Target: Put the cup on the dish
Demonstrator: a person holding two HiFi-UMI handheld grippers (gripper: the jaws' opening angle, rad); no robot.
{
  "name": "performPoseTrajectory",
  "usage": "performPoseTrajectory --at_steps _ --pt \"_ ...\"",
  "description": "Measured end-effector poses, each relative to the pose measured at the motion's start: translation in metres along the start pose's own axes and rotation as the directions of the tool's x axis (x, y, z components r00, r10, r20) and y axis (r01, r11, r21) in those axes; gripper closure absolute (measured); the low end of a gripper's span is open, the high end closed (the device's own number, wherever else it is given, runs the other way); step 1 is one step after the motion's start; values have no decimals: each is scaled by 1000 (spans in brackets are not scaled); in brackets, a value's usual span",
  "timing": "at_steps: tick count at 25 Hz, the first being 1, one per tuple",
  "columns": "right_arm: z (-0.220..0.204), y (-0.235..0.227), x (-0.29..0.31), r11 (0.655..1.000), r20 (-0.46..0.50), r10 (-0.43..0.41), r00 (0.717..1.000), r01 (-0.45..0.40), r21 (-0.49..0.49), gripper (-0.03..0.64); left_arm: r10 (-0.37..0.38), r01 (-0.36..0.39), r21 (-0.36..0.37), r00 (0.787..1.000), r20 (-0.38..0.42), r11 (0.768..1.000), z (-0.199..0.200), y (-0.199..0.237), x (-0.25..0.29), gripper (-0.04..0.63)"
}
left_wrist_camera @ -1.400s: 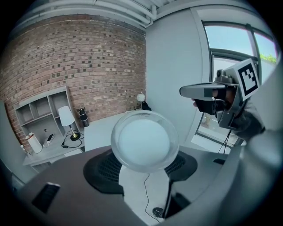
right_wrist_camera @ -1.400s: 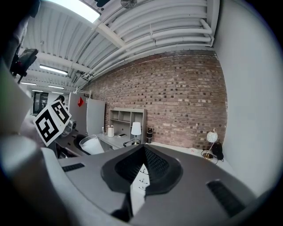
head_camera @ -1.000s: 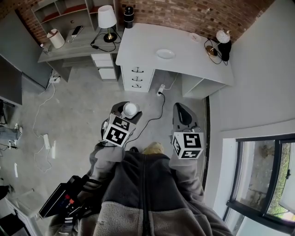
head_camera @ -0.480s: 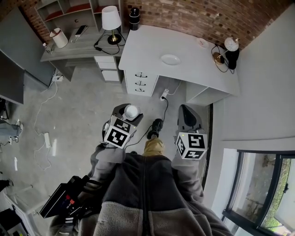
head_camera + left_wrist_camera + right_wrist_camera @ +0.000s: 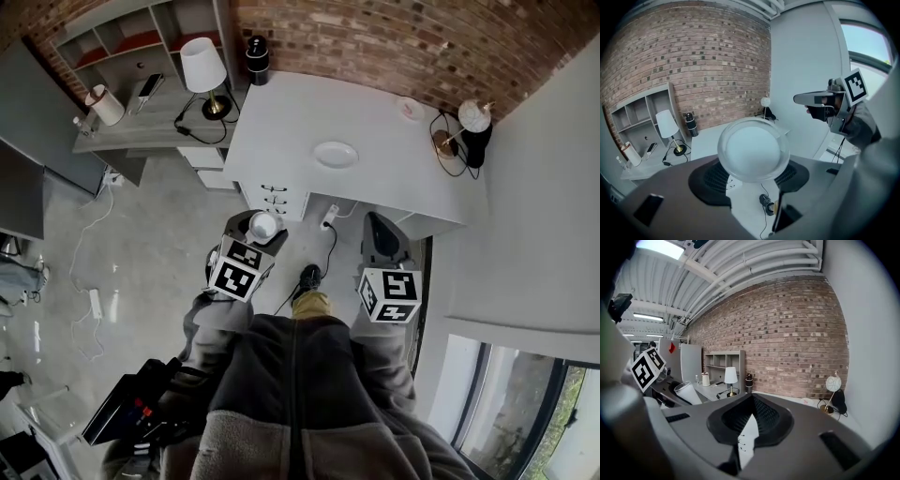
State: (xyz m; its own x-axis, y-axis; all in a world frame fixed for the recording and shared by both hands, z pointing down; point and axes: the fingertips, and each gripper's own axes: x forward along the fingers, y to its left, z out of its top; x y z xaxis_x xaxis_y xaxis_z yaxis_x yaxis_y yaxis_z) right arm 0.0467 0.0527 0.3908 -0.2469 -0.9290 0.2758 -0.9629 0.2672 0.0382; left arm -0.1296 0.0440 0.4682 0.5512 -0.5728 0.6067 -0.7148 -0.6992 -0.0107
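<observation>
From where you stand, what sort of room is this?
Probably an office or studio workroom. A white desk with drawers stands against a brick wall, next to a grey desk that carries a table lamp and open shelves.

White cup (image 5: pixel 263 225), white dish (image 5: pixel 336 155), white desk (image 5: pixel 281 122) — red-brown brick wall (image 5: pixel 375 37), grey floor (image 5: pixel 159 234)

A white-shaded table lamp (image 5: pixel 201 67) stands on the grey desk (image 5: pixel 141 125) at far left. Just right of it is a black cylindrical bottle (image 5: pixel 257 58), before the red brick wall (image 5: pixel 375 37). A round white globe lamp (image 5: pixel 474 117) sits far right.
</observation>
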Motion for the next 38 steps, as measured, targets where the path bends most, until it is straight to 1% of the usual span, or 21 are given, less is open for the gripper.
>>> performPoseTrajectory --at_steps 4,8,11,15,19,22,25,29,34,38 --pt "12 -43 42 1000 -8 22 1000 -22 -4 615 2 -2 -6 1000 3 1000 39 14 47 334" --pt "18 -83 79 999 -17 52 998 -52 -8 615 4 -4 -6 1000 23 1000 79 21 89 334" --pt "17 -111 99 998 -29 64 997 -64 5 616 6 -6 -6 1000 16 1000 98 24 114 334" --pt "14 -134 122 996 -46 77 996 -76 36 617 -2 2 16 1000 -18 1000 115 28 139 334" --pt "10 -139 133 996 -48 72 996 -69 62 617 -36 37 29 998 -47 999 122 27 157 334" --pt "3 -139 144 994 -73 88 993 -83 73 615 -54 57 46 997 -56 997 130 25 169 334" --pt "0 -137 155 993 -92 102 991 -96 65 616 -75 79 60 995 -72 995 132 26 182 334" --pt "0 -137 169 995 -93 85 992 -81 51 617 -99 105 62 990 -103 992 128 35 198 334" --pt "-9 -135 181 997 -133 73 988 -70 20 617 -128 137 55 982 -140 989 121 46 218 334" --pt "-20 -129 193 997 -169 81 982 -79 16 617 -140 149 55 979 -150 987 118 52 226 334"
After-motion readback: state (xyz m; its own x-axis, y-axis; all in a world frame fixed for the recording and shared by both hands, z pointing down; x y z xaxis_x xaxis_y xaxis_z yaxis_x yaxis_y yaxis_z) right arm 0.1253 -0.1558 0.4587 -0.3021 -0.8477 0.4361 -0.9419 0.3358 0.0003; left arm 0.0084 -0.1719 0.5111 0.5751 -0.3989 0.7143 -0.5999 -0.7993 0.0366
